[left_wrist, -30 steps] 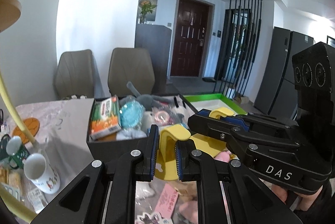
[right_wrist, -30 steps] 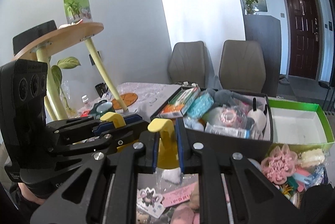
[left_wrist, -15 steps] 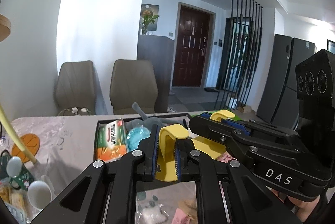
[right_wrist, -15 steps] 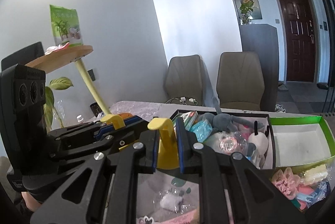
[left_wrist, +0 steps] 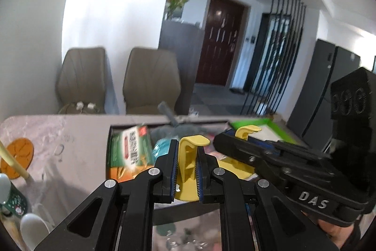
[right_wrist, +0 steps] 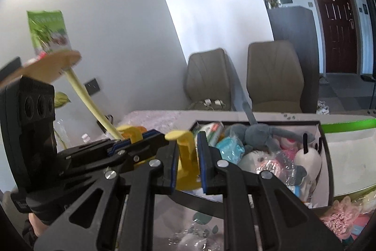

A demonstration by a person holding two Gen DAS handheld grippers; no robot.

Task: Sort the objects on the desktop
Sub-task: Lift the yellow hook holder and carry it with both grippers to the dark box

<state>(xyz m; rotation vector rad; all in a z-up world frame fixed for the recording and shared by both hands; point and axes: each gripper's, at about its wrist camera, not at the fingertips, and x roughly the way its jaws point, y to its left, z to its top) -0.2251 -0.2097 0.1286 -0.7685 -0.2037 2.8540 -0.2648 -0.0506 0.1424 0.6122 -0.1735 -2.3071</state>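
Held thing: a flat yellow plastic piece with two upright hooked tabs is being carried between both grippers, above the near wall of the box.
Left gripper: the left gripper, black with blue pads, is pinching one hooked tab; its jaws are standing nearly closed with the pads pressing on the yellow plastic.
Right gripper: the right gripper is clamping the other tab in the same way, its jaws drawn in tight on the plastic. In the left wrist view it is lying at 3 o'clock of the left gripper, a hand just showing under its body.
Box: an open black rectangular cardboard box is sitting on the table at 12 o'clock of both grippers, just beyond the held piece.
Box contents: a green and orange printed packet is lying at the box's 9 o'clock side; a grey plush toy, a light blue wrapped pack and a white plush with black ears are crowding the rest.
Green tray: a bright green shallow box with a white inside is sitting at 3 o'clock of the black box, touching it.
Table: a pale marbled tabletop is bearing an orange round coaster at 9 o'clock.
Beyond: two taupe upholstered chairs are standing at 12 o'clock behind the table.
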